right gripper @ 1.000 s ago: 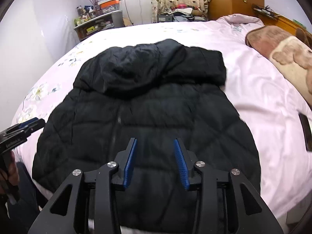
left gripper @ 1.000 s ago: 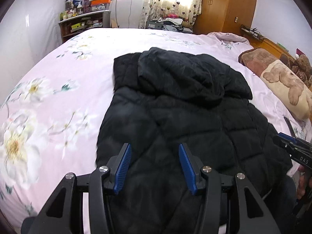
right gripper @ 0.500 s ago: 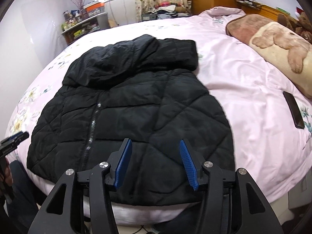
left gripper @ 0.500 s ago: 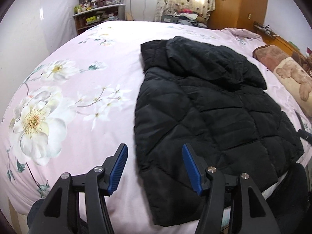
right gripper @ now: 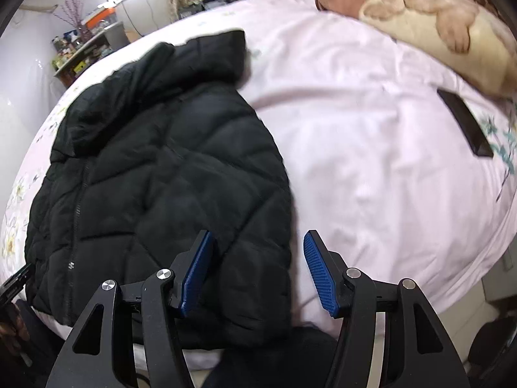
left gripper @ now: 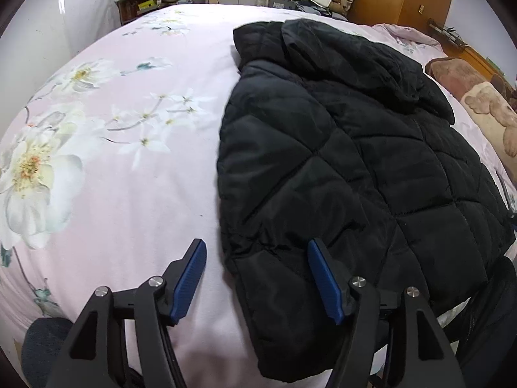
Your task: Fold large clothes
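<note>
— Black quilted jacket (left gripper: pixel 355 168), zipped and lying face up on the pink floral bedsheet (left gripper: pixel 129 194), hood bunched at the far end and hem at the near edge of the bed. Where do the tongs stand?

— Both are wide apart and hold nothing. The left gripper (left gripper: pixel 255 278) straddles the jacket's near left corner; the right gripper (right gripper: pixel 258 271) straddles its near right edge.

— So the step in hand looks like taking the two sides?

— Likely. Each should bite deep past the puffy edge, through both layers, since the slick padded shell may slip from a shallow pinch. Lifting both sides evenly should keep the fold straight along the zipper (right gripper: pixel 76 226).

— Anything else nearby?

— A dark flat phone-like slab (right gripper: pixel 465 126) lies well apart on the sheet, near a plush bear-print blanket (right gripper: pixel 436 16).
</note>
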Demonstrator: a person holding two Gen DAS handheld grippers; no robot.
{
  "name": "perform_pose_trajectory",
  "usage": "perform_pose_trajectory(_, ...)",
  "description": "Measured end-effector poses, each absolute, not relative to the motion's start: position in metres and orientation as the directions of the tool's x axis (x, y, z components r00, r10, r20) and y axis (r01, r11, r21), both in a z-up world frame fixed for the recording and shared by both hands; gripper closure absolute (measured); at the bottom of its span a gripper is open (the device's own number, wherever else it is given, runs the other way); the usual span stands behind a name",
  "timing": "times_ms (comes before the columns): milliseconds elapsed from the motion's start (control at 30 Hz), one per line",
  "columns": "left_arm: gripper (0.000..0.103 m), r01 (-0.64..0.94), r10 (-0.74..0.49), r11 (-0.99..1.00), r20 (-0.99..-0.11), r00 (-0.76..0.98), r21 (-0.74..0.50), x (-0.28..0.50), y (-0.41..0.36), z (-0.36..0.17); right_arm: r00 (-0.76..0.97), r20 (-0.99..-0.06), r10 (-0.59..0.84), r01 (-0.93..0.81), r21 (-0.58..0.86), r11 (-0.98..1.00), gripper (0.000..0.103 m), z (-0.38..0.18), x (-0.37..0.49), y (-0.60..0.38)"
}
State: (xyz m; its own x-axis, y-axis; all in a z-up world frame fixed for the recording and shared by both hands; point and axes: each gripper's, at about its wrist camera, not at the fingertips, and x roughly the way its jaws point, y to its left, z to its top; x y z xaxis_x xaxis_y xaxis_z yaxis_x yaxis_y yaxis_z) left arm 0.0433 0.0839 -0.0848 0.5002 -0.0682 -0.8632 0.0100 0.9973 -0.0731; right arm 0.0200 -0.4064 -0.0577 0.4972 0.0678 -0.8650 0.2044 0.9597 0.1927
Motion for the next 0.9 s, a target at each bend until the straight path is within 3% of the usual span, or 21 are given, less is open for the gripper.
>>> perform_pose_trajectory(367,0.027,-0.003,-0.075,0.996,-0.882,0.466,-0.086,0.044,0.074,-0.106,0.37,-0.894,0.251,0.193,0.338,0.921,0.044,-0.089,0.032,-0.406)
perform_pose_trajectory(400,0.031,-0.002,-0.073,0.997,-0.886,0.459,-0.083,0.045,0.073,-0.105,0.37,-0.896,0.244,0.18,0.327,0.928,0.051,-0.086,0.032,-0.403)
perform_pose_trajectory(433,0.045,0.008,-0.087,0.996,-0.888,0.452,-0.094,0.045,0.072,-0.103,0.372,-0.896,0.244,0.169,0.323,0.931,0.058,-0.084,0.033,-0.401)
perform_pose_trajectory(467,0.05,0.02,-0.093,0.995,-0.889,0.448,-0.094,0.044,0.069,-0.101,0.376,-0.898,0.228,0.157,0.305,0.939,0.066,-0.08,0.033,-0.396)
perform_pose_trajectory(500,0.065,0.035,-0.087,0.996,-0.888,0.451,-0.08,0.043,0.066,-0.096,0.381,-0.899,0.218,0.15,0.293,0.944,0.078,-0.077,0.033,-0.393)
perform_pose_trajectory(533,0.078,0.056,-0.091,0.996,-0.885,0.456,-0.073,0.041,0.063,-0.091,0.388,-0.895,0.22,0.147,0.295,0.944,0.082,-0.072,0.031,-0.391)
perform_pose_trajectory(633,0.087,0.067,-0.128,0.992,-0.863,0.488,-0.109,0.034,0.065,-0.066,0.419,-0.88,0.225,0.156,0.314,0.937,0.088,-0.057,0.026,-0.393)
perform_pose_trajectory(900,0.089,0.049,-0.235,0.964,-0.756,0.61,-0.26,0.002,0.109,0.002,0.521,-0.815,0.252,0.085,0.344,0.935,0.09,-0.001,-0.001,-0.383)
